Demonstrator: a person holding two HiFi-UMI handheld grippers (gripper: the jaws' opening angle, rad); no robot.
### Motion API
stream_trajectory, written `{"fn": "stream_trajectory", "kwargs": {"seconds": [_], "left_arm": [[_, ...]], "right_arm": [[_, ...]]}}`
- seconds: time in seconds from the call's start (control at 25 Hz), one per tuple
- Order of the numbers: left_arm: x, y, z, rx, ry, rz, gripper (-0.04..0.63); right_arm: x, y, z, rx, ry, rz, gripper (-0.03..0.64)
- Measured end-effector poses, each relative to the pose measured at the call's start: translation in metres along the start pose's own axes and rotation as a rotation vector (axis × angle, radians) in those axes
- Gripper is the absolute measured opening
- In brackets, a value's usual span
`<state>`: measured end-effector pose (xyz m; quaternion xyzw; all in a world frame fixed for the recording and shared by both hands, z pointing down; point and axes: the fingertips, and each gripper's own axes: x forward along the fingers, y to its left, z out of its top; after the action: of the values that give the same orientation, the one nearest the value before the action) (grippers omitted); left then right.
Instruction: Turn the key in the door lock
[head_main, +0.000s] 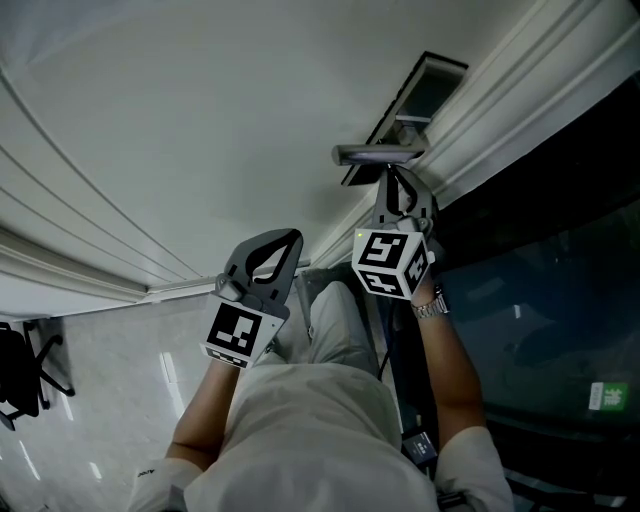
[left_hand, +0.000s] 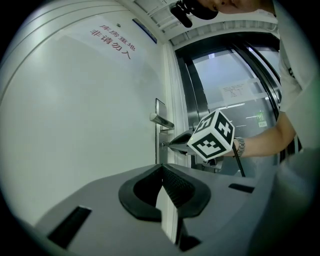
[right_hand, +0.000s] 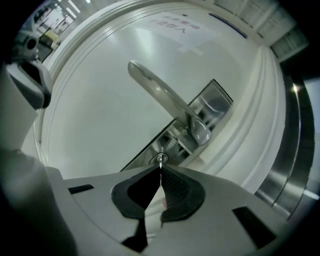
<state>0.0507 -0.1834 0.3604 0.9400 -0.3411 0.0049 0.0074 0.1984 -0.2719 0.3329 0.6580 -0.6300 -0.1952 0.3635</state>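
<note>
At the lock plate (right_hand: 212, 107) under the door handle (right_hand: 160, 92), the right tongs (right_hand: 160, 169) are pressed together on the head of the key (right_hand: 160, 160), which sits in the keyhole of the white door (right_hand: 100, 115). The left tongs (left_hand: 161, 169) hang well apart from the lock, pressed together on nothing.

The step in hand looks like the turn itself. To do it well, the person should roll the wrist about the key's own line, with the tongs held straight on to the keyhole so the key is not bent or levered sideways. The pinch is only at the very tips, so it needs to be firm, or the head could slip between the pads. The handle stands close above, so the roll has to clear it. Which way the lock turns cannot be told.
</note>
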Motion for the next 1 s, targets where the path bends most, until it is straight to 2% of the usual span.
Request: {"fn": "stream_trajectory", "kwargs": {"seconds": [0.24, 0.28, 0.32, 0.4, 0.6, 0.76, 0.88, 1.0], "left_arm": [[0.003, -0.005, -0.001, 0.008, 0.002, -0.020, 0.008], [0.003, -0.006, -0.001, 0.010, 0.003, -0.022, 0.008], [0.003, -0.007, -0.001, 0.015, 0.001, -0.024, 0.008], [0.004, -0.008, 0.001, 0.030, -0.005, -0.025, 0.008], [-0.001, -0.006, -0.006, 0.018, 0.023, -0.012, 0.008], [-0.002, -0.005, -0.008, 0.014, 0.028, 0.001, 0.008], [-0.002, -0.007, -0.005, 0.037, 0.023, -0.002, 0.008], [-0.003, -0.007, -0.008, 0.029, 0.033, 0.001, 0.008]], "right_arm": [[0.000, 0.003, -0.002, -0.398, 0.015, -0.090, 0.011], [0.000, 0.004, -0.003, -0.431, 0.013, -0.100, 0.011], [0.000, 0.005, -0.003, -0.418, 0.006, -0.094, 0.011], [-0.002, 0.006, -0.003, -0.253, -0.017, -0.033, 0.012], [-0.026, -0.007, 0.004, 0.351, -0.088, 0.124, 0.090], [-0.029, -0.009, 0.001, 0.856, -0.086, 0.312, 0.091], [-0.024, -0.005, -0.005, 1.187, -0.063, 0.452, 0.091], [-0.020, -0.003, -0.010, 1.499, -0.061, 0.551, 0.091]]}}
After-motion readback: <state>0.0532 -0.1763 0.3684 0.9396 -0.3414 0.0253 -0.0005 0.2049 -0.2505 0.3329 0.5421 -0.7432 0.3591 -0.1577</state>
